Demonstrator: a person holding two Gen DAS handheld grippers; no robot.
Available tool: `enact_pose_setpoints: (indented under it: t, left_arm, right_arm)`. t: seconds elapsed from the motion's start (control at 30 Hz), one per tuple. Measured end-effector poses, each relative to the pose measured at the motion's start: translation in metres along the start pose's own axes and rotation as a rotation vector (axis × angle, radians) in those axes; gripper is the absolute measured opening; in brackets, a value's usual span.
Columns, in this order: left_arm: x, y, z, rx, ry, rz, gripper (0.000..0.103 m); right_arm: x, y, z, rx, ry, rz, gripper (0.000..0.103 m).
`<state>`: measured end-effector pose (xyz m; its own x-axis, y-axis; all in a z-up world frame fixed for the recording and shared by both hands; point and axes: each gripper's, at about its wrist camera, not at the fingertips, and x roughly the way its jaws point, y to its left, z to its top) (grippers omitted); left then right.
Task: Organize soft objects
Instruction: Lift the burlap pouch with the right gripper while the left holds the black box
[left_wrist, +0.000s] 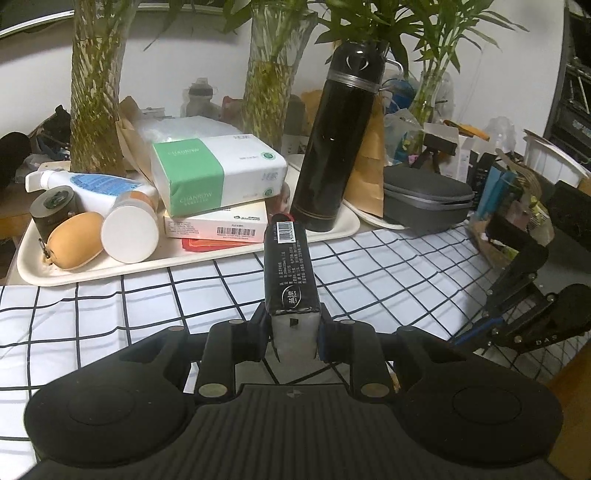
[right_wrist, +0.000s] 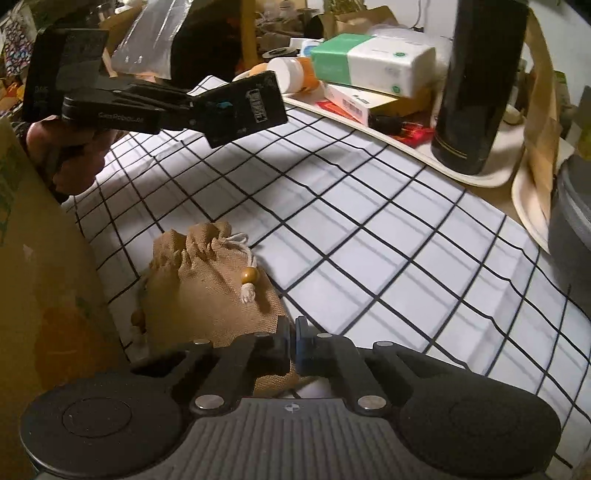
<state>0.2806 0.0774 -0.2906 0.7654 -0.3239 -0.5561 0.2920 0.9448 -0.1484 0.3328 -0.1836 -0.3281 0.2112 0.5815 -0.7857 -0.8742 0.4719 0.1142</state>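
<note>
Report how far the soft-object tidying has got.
Done: a green-and-white tissue pack already lies stacked on the tray. In hand: the left gripper holds a black tissue pack above the checked cloth. Left: the burlap pouch lies on the cloth by the shut, empty right gripper.

black tissue pack (left_wrist: 291, 273): held aloft, lengthwise | burlap drawstring pouch (right_wrist: 218, 288): cinched, on checkered cloth

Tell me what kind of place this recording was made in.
Probably a home or lived-in room, on a cluttered table: a grid-patterned tablecloth, a cream tray of toiletries and tissue packs, and glass vases of bamboo against a white wall.
</note>
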Motion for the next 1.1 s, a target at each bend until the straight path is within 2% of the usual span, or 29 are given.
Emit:
enact_pose_setpoints:
  t: [0.17, 0.37, 0.47, 0.53, 0.6, 0.63, 0.67, 0.77, 0.87, 0.9, 0.97, 1.03, 1.07, 1.1]
  left_arm:
    - [-0.003, 0.002, 0.0, -0.004, -0.008, 0.0, 0.024]
    - [-0.005, 0.002, 0.001, -0.005, -0.013, -0.008, 0.024]
    - [-0.006, 0.002, 0.002, -0.008, -0.017, -0.013, 0.024]
    - [-0.006, 0.002, 0.002, -0.012, -0.02, -0.015, 0.024]
    - [-0.007, 0.004, 0.003, -0.017, -0.024, -0.008, 0.024]
    - [-0.008, 0.005, 0.003, -0.022, -0.026, -0.005, 0.024]
    - [-0.009, 0.006, 0.004, -0.026, -0.027, -0.002, 0.024]
    - [-0.013, 0.011, 0.006, -0.04, -0.032, 0.014, 0.024]
    - [-0.018, 0.014, 0.008, -0.05, -0.044, 0.028, 0.024]
    - [-0.021, 0.014, 0.01, -0.052, -0.048, 0.034, 0.024]
    - [-0.025, 0.013, 0.011, -0.046, -0.055, 0.052, 0.024]
    - [-0.031, 0.009, 0.013, -0.015, -0.06, 0.082, 0.024]
    - [-0.033, 0.008, 0.014, -0.014, -0.063, 0.089, 0.024]
    - [-0.038, 0.007, 0.015, -0.024, -0.067, 0.088, 0.024]
  right_arm:
    - [-0.006, -0.007, 0.0, 0.009, -0.017, -0.107, 0.003]
    - [-0.024, -0.033, 0.0, 0.109, -0.069, -0.283, 0.003]
    - [-0.025, -0.036, 0.0, 0.104, -0.048, -0.309, 0.006]
    - [-0.025, -0.036, -0.002, 0.118, -0.06, -0.285, 0.024]
    - [-0.023, -0.04, -0.003, 0.152, -0.072, -0.229, 0.084]
    - [-0.02, -0.039, -0.003, 0.161, -0.078, -0.214, 0.09]
    - [-0.02, -0.04, -0.005, 0.167, -0.09, -0.194, 0.092]
    - [-0.019, -0.041, -0.006, 0.197, -0.093, -0.152, 0.092]
    - [-0.012, -0.04, -0.007, 0.186, -0.07, -0.156, 0.09]
    - [-0.009, -0.039, -0.007, 0.176, -0.058, -0.155, 0.082]
    - [-0.004, -0.033, -0.009, 0.135, -0.024, -0.186, 0.074]
    - [-0.004, -0.031, -0.012, 0.126, -0.036, -0.184, 0.065]
    - [-0.006, -0.032, -0.012, 0.137, -0.045, -0.192, 0.046]
    - [-0.008, -0.033, -0.013, 0.147, -0.056, -0.196, 0.017]
